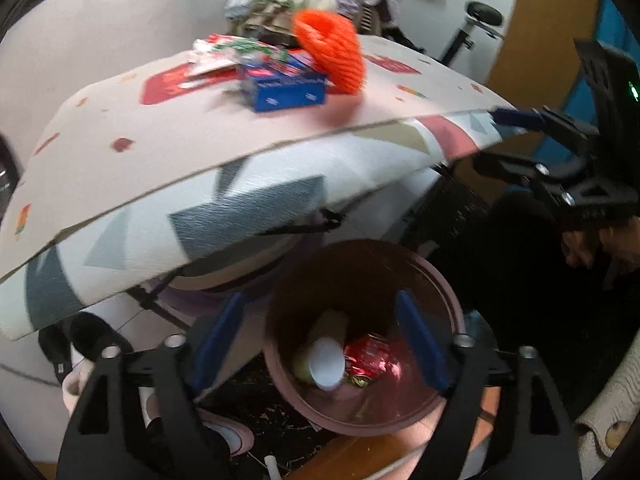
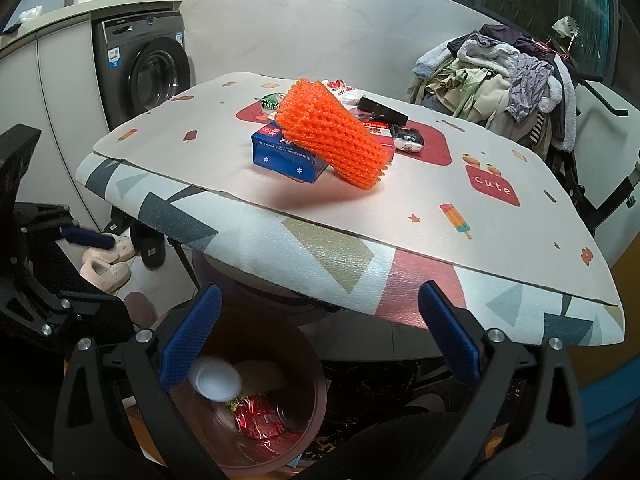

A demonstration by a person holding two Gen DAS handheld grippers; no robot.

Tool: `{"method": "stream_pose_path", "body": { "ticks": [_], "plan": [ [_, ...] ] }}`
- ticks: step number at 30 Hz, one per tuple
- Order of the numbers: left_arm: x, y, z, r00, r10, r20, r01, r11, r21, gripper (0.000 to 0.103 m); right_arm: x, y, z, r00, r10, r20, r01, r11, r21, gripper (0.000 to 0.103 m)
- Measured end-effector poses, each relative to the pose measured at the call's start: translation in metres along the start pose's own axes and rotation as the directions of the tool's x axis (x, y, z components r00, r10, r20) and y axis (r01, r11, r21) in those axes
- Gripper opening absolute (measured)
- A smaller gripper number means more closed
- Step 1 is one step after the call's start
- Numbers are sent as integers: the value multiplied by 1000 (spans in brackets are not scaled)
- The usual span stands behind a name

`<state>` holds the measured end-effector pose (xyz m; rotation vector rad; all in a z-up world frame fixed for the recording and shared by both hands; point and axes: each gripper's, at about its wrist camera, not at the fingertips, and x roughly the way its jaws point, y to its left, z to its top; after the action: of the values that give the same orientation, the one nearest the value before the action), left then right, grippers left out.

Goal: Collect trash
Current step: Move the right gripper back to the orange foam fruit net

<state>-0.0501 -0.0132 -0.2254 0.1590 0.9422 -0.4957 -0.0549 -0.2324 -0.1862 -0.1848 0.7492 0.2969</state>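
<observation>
A brown trash bin [image 1: 452,308] stands on the floor under the table's near edge. Inside lie a white paper cup [image 1: 328,360] and a red foil wrapper [image 1: 368,356]. My left gripper [image 1: 320,298] hangs open right above the bin mouth, nothing between its blue pads. In the right wrist view my right gripper [image 2: 320,290] is open and empty too, above the bin [image 2: 320,392] and in front of the table edge; the cup [image 2: 218,380] shows below its left finger. On the table [image 2: 440,184] an orange foam net [image 2: 332,136] leans on a blue box [image 2: 280,156].
More litter lies behind the net: a black box [image 2: 382,110], a white wrapper [image 2: 408,140] and a green-red packet [image 1: 240,50]. A washing machine [image 2: 148,68] stands at the back left, a heap of clothes [image 2: 500,80] at the back right, slippers [image 2: 108,264] on the floor.
</observation>
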Motion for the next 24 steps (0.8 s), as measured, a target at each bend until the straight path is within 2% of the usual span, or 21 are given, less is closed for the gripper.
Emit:
{"method": "stream_pose_path", "body": {
  "ticks": [3,10,13,21,24],
  "plan": [
    [-7,11,3,998,55,34,-53,997,-56,90,1,0,-1,1000,1,-1,-1,1000,2,97],
    [-26,41,4,986,134,99,-112,973,-202,94,1,1,-1,1000,0,7,0,1000,0,97],
    [-31,49,4,983,142,113,-112,964,-240,95,-1,-1,-1,1000,-3,12,3,1000,3,97],
    [-35,61,14,981,150,122,-113,956,-271,96,0,-6,6,1000,22,-4,-22,999,25,97],
    [-36,64,21,979,158,125,-120,956,-266,97,5,-5,12,1000,14,5,-14,1000,-7,97]
  ]
}}
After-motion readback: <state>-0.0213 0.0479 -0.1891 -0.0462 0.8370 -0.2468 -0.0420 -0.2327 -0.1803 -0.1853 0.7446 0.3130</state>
